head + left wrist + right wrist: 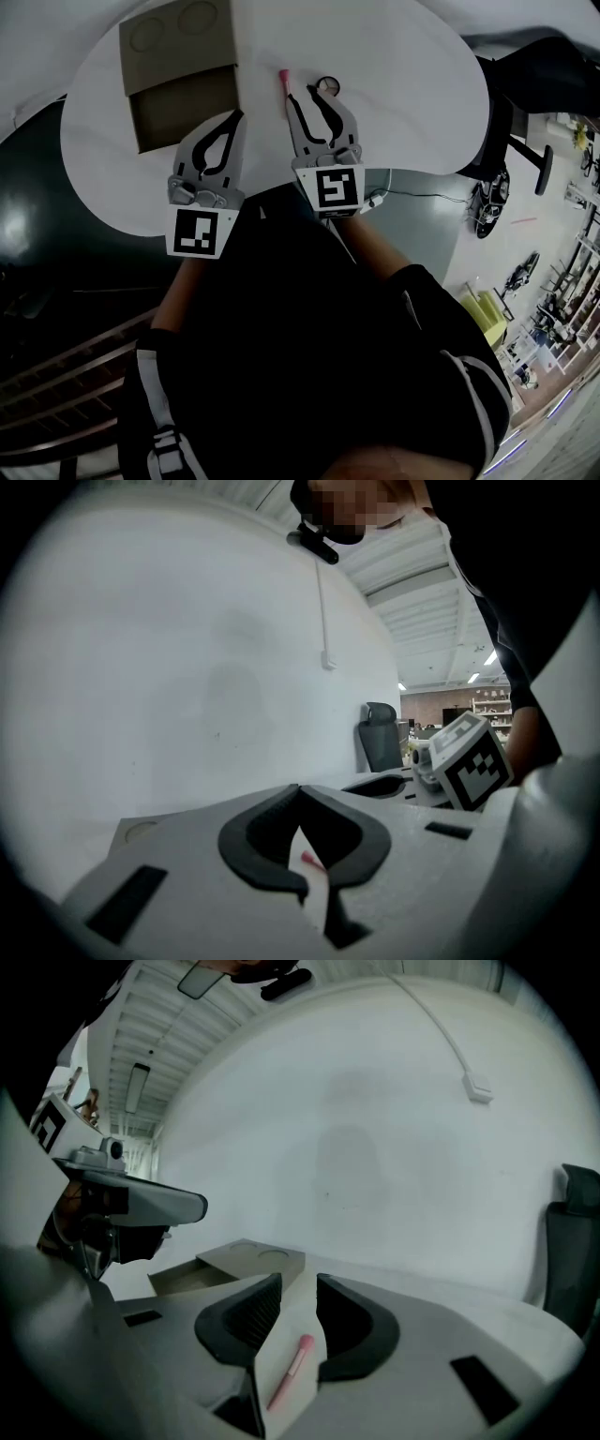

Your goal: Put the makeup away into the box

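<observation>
Pink slim makeup stick (292,1371) lies on the white round table (394,94), right of the brown cardboard box (178,47), not yet grasped. Right gripper (296,1288) has its jaws partly apart and empty, left gripper (300,794) has them together; a misjudged close could roll the thin stick away

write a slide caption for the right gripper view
Open right tongs framing a pink makeup stick on the white table, cardboard box beyond.
</observation>
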`<state>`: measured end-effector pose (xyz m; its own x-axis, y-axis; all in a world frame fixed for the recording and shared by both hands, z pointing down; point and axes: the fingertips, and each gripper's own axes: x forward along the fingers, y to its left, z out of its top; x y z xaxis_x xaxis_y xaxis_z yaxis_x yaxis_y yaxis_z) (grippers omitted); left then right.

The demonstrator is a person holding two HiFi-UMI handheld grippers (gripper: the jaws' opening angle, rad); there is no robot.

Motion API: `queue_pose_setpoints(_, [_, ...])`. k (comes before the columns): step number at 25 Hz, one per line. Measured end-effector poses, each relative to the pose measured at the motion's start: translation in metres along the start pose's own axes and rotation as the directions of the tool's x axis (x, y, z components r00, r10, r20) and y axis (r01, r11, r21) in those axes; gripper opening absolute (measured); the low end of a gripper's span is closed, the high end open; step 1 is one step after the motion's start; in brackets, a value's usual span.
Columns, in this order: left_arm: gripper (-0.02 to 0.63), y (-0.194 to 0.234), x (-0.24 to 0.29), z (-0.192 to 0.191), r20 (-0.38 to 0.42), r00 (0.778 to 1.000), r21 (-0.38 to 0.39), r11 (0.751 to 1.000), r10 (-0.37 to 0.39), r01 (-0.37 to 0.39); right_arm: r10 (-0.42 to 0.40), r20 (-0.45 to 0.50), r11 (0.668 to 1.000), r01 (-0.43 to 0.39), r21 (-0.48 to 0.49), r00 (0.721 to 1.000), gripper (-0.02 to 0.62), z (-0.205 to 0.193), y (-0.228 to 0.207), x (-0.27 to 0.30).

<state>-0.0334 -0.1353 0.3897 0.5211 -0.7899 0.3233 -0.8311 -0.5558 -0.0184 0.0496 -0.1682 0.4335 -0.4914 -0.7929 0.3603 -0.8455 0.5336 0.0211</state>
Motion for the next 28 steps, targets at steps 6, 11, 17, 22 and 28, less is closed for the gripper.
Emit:
queue_pose_setpoints(6, [0.006,0.008,0.013,-0.011,-0.033,0.999,-0.023,0.999,-0.040,0.039,0.001,-0.053,1.000,-0.001,-0.004,0.999,0.135,-0.026,0.010,0.025])
queue_pose_setpoints(11, [0.006,0.006,0.024,-0.021,-0.043,0.997,-0.045,0.997,-0.067,0.065,0.004,-0.125,1.000,-0.002,0.010,0.992,0.135,-0.055,0.012,0.043])
queue_pose_setpoints(17, [0.006,0.004,0.026,-0.037,-0.075,0.994,-0.073,0.994,-0.085,0.079,-0.007,-0.262,0.998,0.025,0.063,0.965,0.135,-0.087,0.011,0.057])
queue_pose_setpoints(22, [0.006,0.006,0.029,-0.039,-0.080,0.993,-0.082,0.993,-0.086,0.080,0.002,-0.340,0.995,0.031,0.090,0.940,0.135,-0.102,0.010,0.062])
queue_pose_setpoints(28, [0.006,0.008,0.035,-0.042,-0.103,0.991,-0.092,0.993,-0.084,0.074,0.000,-0.416,0.994,0.046,0.102,0.909,0.107,-0.114,0.006,0.064])
